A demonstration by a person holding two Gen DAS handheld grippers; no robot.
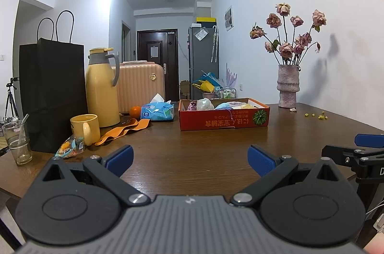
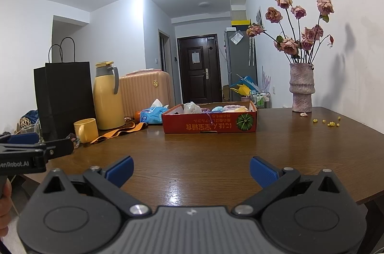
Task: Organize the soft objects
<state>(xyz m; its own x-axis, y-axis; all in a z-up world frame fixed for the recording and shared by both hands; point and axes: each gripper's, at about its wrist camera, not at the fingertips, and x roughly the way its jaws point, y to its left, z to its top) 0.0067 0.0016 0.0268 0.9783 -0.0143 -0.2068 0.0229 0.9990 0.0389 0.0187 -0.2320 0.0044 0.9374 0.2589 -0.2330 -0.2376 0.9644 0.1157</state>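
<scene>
A: What is seen of the surface and the room?

B: A dark brown wooden table (image 1: pixel 192 153) is shown, set against a white wall. A red cardboard box (image 1: pixel 223 119) is placed near the far middle of it, and the soft objects (image 1: pixel 216 105) are gathered inside this box; pale, purple and blue pieces can be made out, not more. A pink vase (image 1: pixel 288 86) with dried roses is stood at the far right, with small yellow crumbs (image 1: pixel 314 115) scattered beside it. On the left, a black paper bag (image 1: pixel 52 91), a yellow thermos (image 1: pixel 100 91), a yellow mug (image 1: pixel 85 128), a tissue pack (image 1: pixel 158 111), an orange fabric strip (image 1: pixel 122 130) and a glass (image 1: pixel 18 141) are found. Behind, a hallway with a dark door (image 1: pixel 158 55) is seen.

A: How are the grippers held?

B: The left gripper (image 1: pixel 190 159) is held low over the near table edge and is pointed toward the box. Its jaws are spread wide and nothing is held between them. The right gripper (image 2: pixel 191 170) is held beside it at a similar height, likewise spread wide and empty. Both are kept well apart from the box.
</scene>
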